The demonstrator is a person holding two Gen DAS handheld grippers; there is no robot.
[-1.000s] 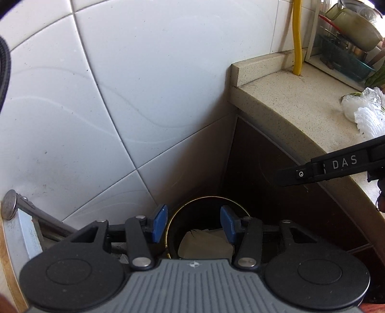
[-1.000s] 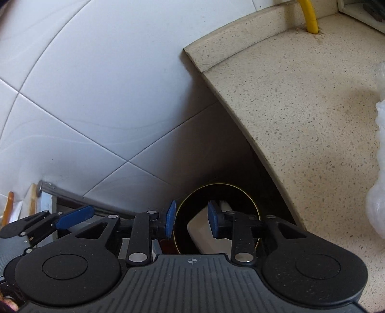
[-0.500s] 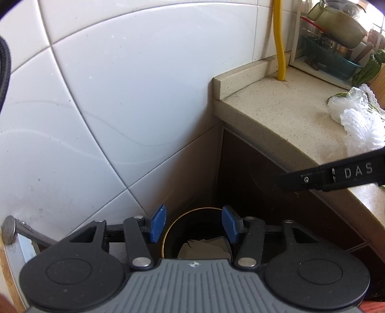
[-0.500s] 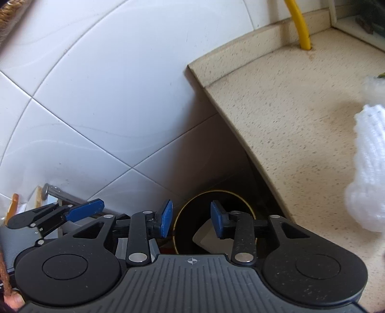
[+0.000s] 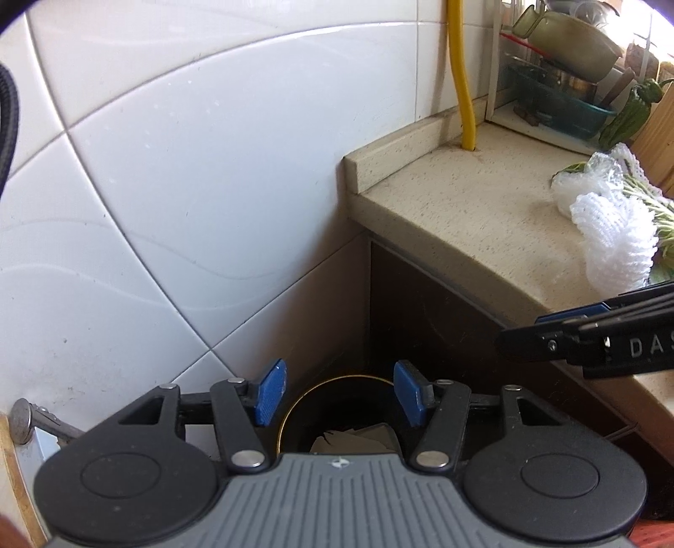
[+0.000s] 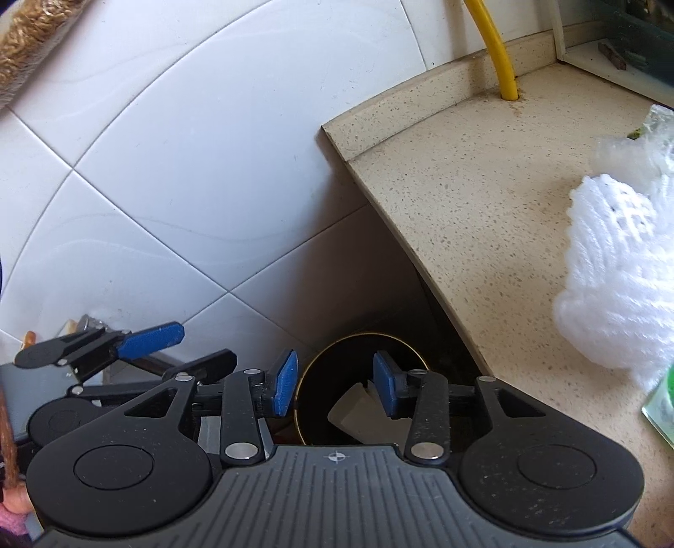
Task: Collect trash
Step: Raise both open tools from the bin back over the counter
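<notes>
Hidden: the lower half of the trash bin point(image 5: 337, 404) is covered by the left claw's point(image 5: 339, 398) own body; only the gold rim and a dark interior are seen. The floor around it cannot be made out.
Cut off: the right claw point(image 5: 589, 341) is clipped by the right edge of the left wrist view; only dark linkage, a blue strip and partial lettering are shown. The white foam net point(image 6: 615, 269) is cropped at the right edge of the right wrist view.
Hard to tell: the pale scraps point(image 6: 349, 411) in the bin look like crumpled paper or card; which cannot be told.
Left view only: a dish rack with a green pot point(image 5: 568, 38), a green pepper point(image 5: 627, 114) and leafy stems beside the net, far right of the claw.
Right view only: the left claw point(image 6: 139, 341) is seen from the side, left of the right claw point(image 6: 335, 388); a brown fibrous object sits in the upper left corner.
Both views: a yellow hose point(image 5: 461, 76) is seen rising from the table point(image 5: 476, 219) at the tiled wall point(image 5: 189, 168).
Left claw: jaws apart, just been opening, nothing between the blue pads.
Right claw: jaws apart, just been opening, nothing gripped.
Trash: the scraps lie inside the bin, below and ahead of both claws; the net lies on the table, right of them.
</notes>
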